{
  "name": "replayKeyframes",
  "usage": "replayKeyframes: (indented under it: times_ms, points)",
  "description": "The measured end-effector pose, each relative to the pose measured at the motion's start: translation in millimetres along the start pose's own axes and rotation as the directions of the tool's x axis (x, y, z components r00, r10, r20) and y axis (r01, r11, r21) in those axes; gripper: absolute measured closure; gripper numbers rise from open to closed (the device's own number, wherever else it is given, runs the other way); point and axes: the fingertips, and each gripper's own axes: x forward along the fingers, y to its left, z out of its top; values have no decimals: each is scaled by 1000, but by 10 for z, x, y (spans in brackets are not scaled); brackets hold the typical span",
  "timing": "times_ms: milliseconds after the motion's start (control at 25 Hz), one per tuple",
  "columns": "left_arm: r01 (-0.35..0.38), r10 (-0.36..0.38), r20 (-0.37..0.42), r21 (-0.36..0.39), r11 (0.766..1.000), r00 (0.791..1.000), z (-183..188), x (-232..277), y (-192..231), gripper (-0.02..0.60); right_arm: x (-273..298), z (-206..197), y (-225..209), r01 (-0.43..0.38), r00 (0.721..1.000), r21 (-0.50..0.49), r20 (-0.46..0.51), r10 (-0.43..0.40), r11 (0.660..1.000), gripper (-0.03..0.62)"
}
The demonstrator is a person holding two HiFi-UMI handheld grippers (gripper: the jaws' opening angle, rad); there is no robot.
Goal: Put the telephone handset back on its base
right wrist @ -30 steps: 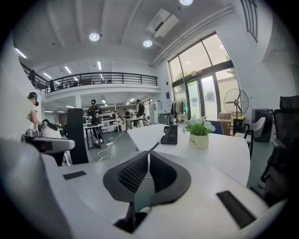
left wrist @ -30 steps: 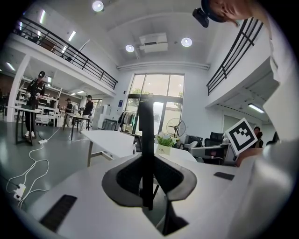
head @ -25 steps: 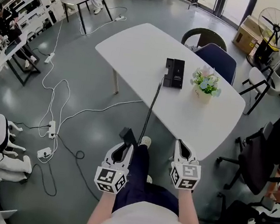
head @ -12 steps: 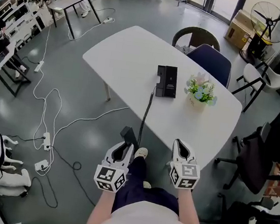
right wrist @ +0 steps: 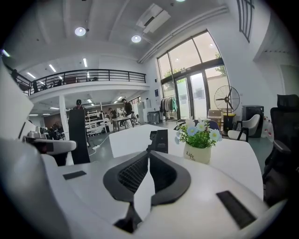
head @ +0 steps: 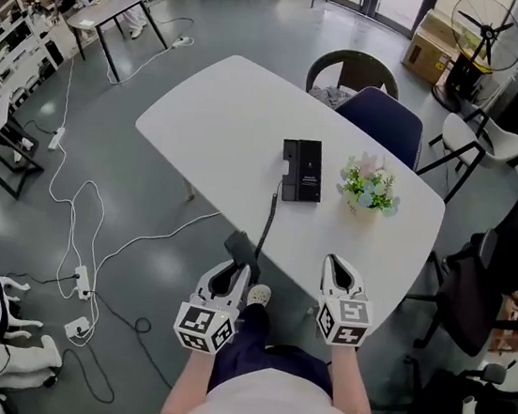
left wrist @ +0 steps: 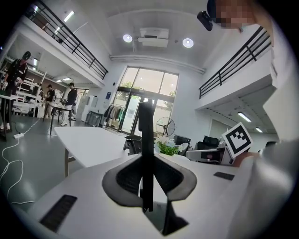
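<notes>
Grey floor point(head: 218, 16) stretched around a white table point(head: 225, 102), where the telephone base point(head: 302, 170) lay near a small pot of flowers point(head: 367, 189). Just short of the table's near edge, the left gripper point(head: 232, 268) had its fingers pinched on the black handset point(head: 238, 245), whose coiled cord point(head: 268, 220) ran up to the base. Alongside, the right gripper point(head: 339, 276) hung with its fingers pressed together on nothing.
</notes>
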Motion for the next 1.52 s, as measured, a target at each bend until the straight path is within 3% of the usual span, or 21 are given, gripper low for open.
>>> replayKeyframes:
  times_ms: [760, 1120, 1520]
  points:
    - [171, -175, -42, -72, 983, 984, 346, 1132, 519, 503, 924, 372, -313, 95, 995, 2, -23, -95, 995, 557]
    - [272, -283, -89, -119, 955, 955, 381, 1604, 624, 503, 1185, 407, -482, 164, 986, 30, -33, -163, 986, 557]
    - [376, -402, -121, -195, 906, 907, 363, 2017, 676, 503, 1216, 259, -530, 222, 973, 52, -76, -218, 974, 557]
